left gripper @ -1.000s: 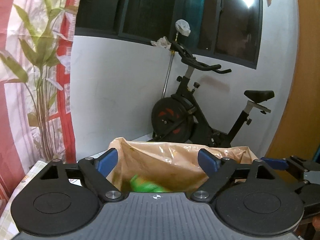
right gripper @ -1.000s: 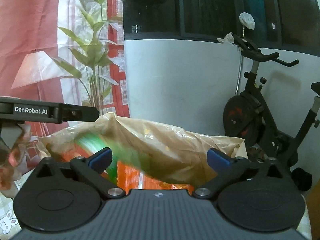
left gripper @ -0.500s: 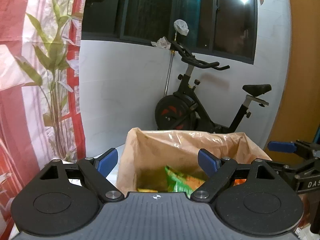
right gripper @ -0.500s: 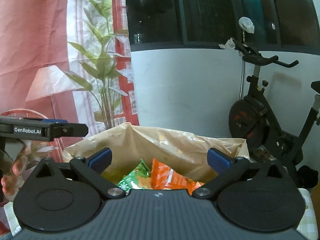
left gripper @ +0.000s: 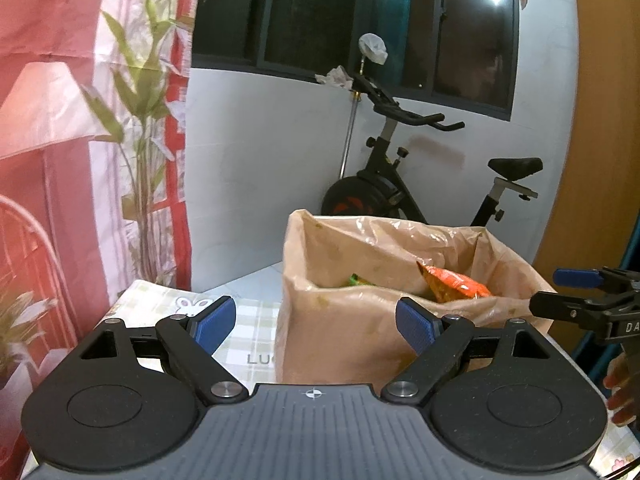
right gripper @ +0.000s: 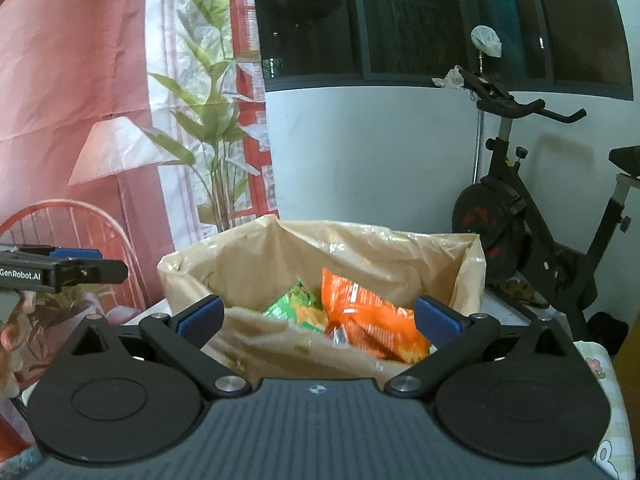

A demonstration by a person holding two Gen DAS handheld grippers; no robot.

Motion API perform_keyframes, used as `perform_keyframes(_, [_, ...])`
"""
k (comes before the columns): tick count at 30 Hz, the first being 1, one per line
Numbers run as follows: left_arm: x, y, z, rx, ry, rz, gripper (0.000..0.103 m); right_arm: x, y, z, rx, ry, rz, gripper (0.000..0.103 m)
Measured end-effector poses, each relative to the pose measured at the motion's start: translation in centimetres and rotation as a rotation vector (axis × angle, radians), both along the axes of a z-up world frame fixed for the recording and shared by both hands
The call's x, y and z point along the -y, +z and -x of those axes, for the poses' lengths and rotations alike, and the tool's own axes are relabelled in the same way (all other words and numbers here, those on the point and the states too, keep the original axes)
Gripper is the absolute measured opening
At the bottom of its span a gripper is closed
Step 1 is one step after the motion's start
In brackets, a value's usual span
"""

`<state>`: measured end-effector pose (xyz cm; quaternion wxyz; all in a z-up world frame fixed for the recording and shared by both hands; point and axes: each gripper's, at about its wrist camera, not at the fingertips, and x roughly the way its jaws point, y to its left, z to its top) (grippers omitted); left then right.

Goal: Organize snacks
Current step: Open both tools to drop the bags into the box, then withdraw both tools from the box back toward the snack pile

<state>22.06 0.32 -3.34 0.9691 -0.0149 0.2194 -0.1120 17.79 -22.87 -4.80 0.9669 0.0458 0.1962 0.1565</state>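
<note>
Both tools gaping, empty; orange packet (right gripper: 368,320), green packet (right gripper: 300,308) in bag (right gripper: 248,256).

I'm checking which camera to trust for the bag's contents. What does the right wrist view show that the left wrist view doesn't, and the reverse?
Only the right wrist view: a green snack packet clearly beside the orange snack packet, and the left claw at the frame's left edge.

Only the left wrist view: the checked tablecloth in front of the bag, the bike's whole saddle, and the right claw at the right edge.

Both: the open brown bag, the exercise bike, the curtain and the dark window.
</note>
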Motion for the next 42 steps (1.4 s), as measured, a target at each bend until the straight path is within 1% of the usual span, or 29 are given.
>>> perform_keyframes(5, [-0.4, -1.0, 1.5, 0.002, 0.014, 0.003, 0.089, -0.3, -0.7, 1.2, -0.014, 0.030, 0.000, 0.103])
perform_keyframes(11, [-0.7, -2.7, 2.9, -0.013, 0.024, -0.005, 0.089, -1.0, -1.9, 3.3, 0.015, 0.033, 0.002, 0.103])
perform_keyframes(16, [-1.0, -4.3, 4.0, -0.057, 0.028, 0.007, 0.089, -1.4, -3.0, 4.9, 0.034, 0.027, 0.030, 0.103])
perform_keyframes(21, [-1.4, -5.9, 5.1, -0.078, 0.035, 0.001, 0.088, -1.0, -4.5, 5.9, 0.015, 0.017, 0.036, 0.102])
perform_keyframes(24, [-1.6, -6.9, 5.5, -0.100, 0.043, 0.001, 0.088, -0.5, -5.4, 6.1, -0.009, 0.001, 0.049, 0.101])
perform_keyframes(28, [-2.0, -8.3, 5.8, -0.143, 0.056, 0.028, 0.088, 0.0, -6.7, 6.2, -0.051, -0.044, 0.066, 0.100])
perform_keyframes(31, [-2.0, -9.4, 6.1, -0.167, 0.064, 0.014, 0.088, 0.1, -7.7, 6.4, -0.083, -0.080, 0.076, 0.099])
perform_keyframes(37, [-2.3, -11.2, 6.8, -0.221, 0.058, 0.011, 0.087, -0.2, -10.2, 7.5, -0.154, -0.088, 0.046, 0.096])
perform_keyframes(41, [-2.2, -12.1, 7.1, -0.252, 0.056, 0.029, 0.087, -0.9, -12.0, 8.3, -0.208, -0.081, 0.029, 0.095])
perform_keyframes(42, [-2.2, -12.3, 7.1, -0.260, 0.054, 0.031, 0.087, -0.9, -12.5, 8.4, -0.219, -0.076, 0.025, 0.093])
